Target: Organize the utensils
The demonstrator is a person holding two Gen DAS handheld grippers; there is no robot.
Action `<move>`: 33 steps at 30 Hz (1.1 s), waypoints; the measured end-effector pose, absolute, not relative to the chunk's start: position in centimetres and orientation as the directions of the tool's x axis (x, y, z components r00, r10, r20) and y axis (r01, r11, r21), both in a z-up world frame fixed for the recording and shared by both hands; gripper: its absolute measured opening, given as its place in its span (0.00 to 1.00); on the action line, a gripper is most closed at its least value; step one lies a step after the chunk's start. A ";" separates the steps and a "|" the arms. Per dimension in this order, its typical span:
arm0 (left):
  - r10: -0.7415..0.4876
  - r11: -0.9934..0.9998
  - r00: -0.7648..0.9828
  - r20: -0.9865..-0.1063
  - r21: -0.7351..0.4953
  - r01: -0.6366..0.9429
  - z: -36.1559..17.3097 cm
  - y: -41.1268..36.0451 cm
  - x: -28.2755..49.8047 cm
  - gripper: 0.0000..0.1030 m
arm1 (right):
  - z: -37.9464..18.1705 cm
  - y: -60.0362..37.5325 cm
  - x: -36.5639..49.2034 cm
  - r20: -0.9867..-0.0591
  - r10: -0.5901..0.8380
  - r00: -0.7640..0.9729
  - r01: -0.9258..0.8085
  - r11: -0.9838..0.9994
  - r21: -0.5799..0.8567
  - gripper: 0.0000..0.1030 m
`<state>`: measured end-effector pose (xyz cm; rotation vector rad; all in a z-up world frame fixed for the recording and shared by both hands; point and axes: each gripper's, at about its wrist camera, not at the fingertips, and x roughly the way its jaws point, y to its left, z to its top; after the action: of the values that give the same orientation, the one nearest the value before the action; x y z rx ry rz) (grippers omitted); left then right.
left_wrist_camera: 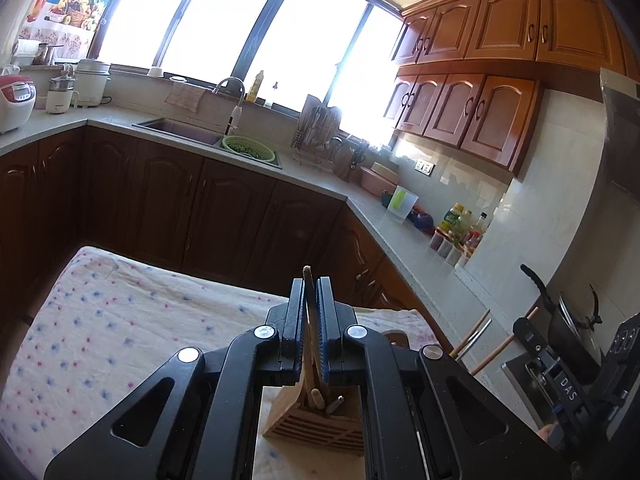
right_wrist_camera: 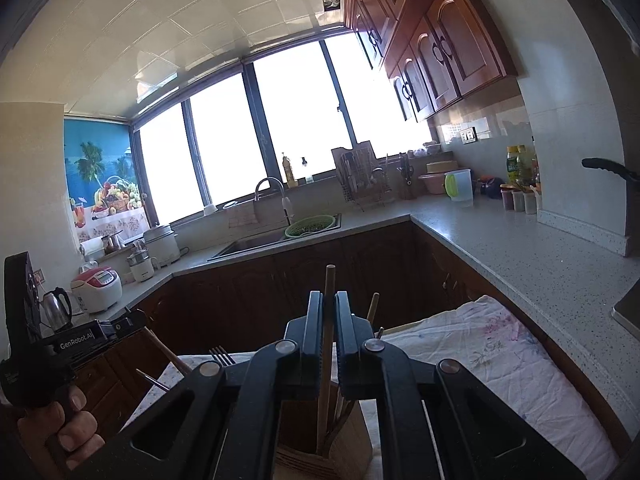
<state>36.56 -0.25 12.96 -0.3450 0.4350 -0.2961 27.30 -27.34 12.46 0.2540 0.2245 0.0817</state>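
Over the wooden utensil holder on the cloth-covered table, we pinch one wooden handle in the left gripper, another in the right gripper. Both seem light, stiff, smooth; mid-shaft grips suit.

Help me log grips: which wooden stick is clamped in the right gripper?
The tallest one, upright between the right gripper fingers; the shorter stick stands free beside it.
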 end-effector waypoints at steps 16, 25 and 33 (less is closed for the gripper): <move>-0.367 0.913 0.825 -0.430 -0.338 0.229 11.9 -1.7 36.9 0.06 | 11.8 -27.2 28.1 -0.282 0.136 0.950 -0.063 0.965 0.253 0.05; -0.365 0.909 0.837 -0.408 -0.352 0.225 13.1 -0.6 35.7 0.37 | 12.5 -28.3 27.5 -0.271 0.167 0.948 -0.071 0.941 0.331 0.32; -0.305 0.909 0.886 -0.349 -0.385 0.161 13.2 2.7 31.1 0.86 | 13.0 -29.5 24.2 -0.192 0.166 0.967 -0.078 0.914 0.397 0.96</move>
<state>31.05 2.68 13.20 -0.3565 0.4163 -0.2472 24.18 -29.52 13.03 0.3977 0.2248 0.1269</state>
